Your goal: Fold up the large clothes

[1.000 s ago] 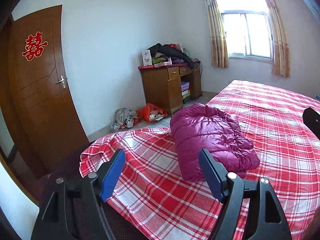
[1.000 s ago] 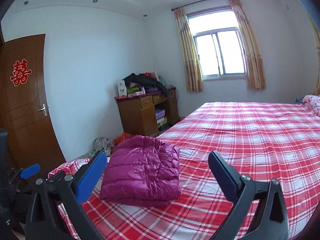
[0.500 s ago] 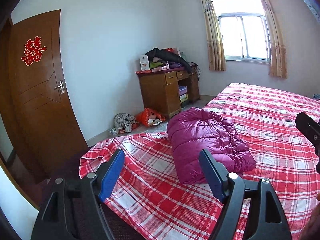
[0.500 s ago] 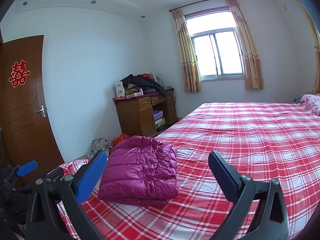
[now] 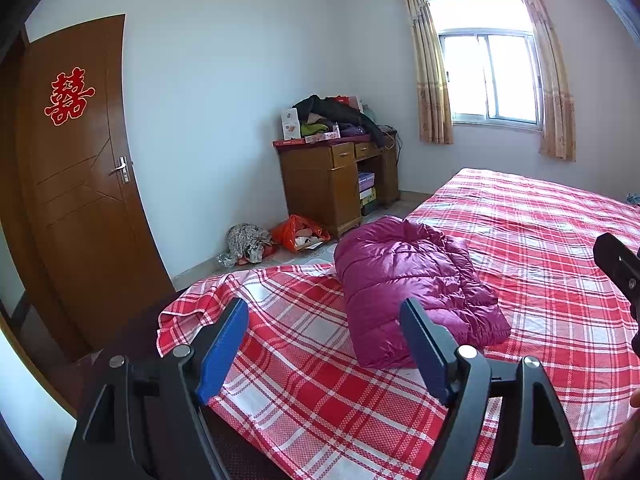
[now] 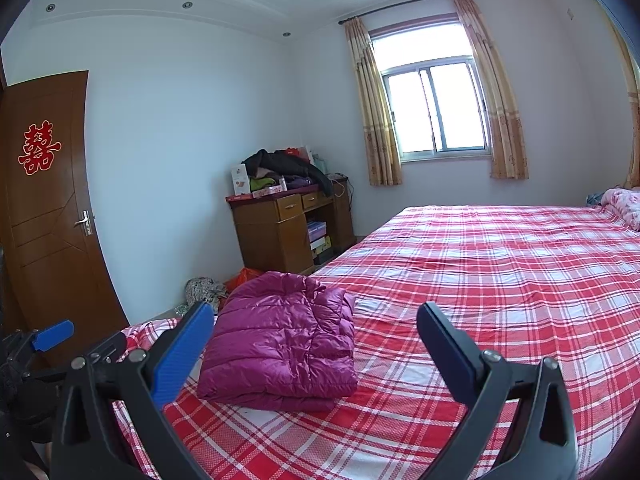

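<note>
The magenta puffer jacket [image 5: 416,288] lies folded into a thick, quilted bundle on the bed [image 5: 552,240], close to the bed's foot corner, on the side toward the wooden desk [image 5: 332,184]. It rests flat on the red and white plaid sheet [image 6: 500,264], its layers stacked (the folded edges show as a double lip along the side nearest the right wrist camera).

The left gripper [image 5: 324,344] hangs above the bed just short of the jacket, its blue-padded fingers [image 5: 222,344] spread wide apart with nothing between them and touching nothing. The right gripper [image 6: 316,356] is also near the jacket, to its other side, jaws likewise standing wide apart and empty; the jacket sits partly behind its left finger in that view, not clamped.

Beyond the jacket, off the bed, an orange plastic bag [image 5: 300,234] and a crumpled grey cloth [image 5: 248,240] lie on the floor beside the desk, whose top is heaped with dark clothes [image 5: 336,114] and boxes. A brown door [image 5: 80,184] bearing a red paper character [image 5: 69,97] stands farther from the jacket, and a curtained window [image 5: 492,80] is past the desk.
</note>
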A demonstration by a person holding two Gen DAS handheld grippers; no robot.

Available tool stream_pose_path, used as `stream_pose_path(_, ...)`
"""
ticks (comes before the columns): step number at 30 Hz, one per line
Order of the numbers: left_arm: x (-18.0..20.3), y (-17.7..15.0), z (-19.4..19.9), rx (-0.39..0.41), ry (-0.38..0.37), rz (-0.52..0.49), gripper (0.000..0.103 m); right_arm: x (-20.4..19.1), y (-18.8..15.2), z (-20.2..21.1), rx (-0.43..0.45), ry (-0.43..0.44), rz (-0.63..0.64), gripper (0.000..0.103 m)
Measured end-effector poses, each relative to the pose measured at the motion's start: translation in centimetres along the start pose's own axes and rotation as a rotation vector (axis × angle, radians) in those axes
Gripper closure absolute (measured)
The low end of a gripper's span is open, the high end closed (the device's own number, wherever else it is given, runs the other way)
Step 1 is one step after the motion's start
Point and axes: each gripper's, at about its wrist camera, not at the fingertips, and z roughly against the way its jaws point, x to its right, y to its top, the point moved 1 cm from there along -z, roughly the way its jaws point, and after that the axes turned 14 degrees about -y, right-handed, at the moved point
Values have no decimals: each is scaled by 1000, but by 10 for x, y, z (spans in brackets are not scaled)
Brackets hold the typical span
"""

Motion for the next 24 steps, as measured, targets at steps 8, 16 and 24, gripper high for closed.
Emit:
stream_pose_path(8, -2, 1, 1, 4, 9, -4, 24, 2, 0, 2, 8, -2, -6, 0)
stream_pose_path(16, -2, 3, 3, 18, 10, -6, 24, 2, 0, 5, 17, 2, -3, 0)
stream_pose_path(24, -2, 3, 3, 14, 9, -4, 24, 2, 0, 5, 16, 1, -5, 0)
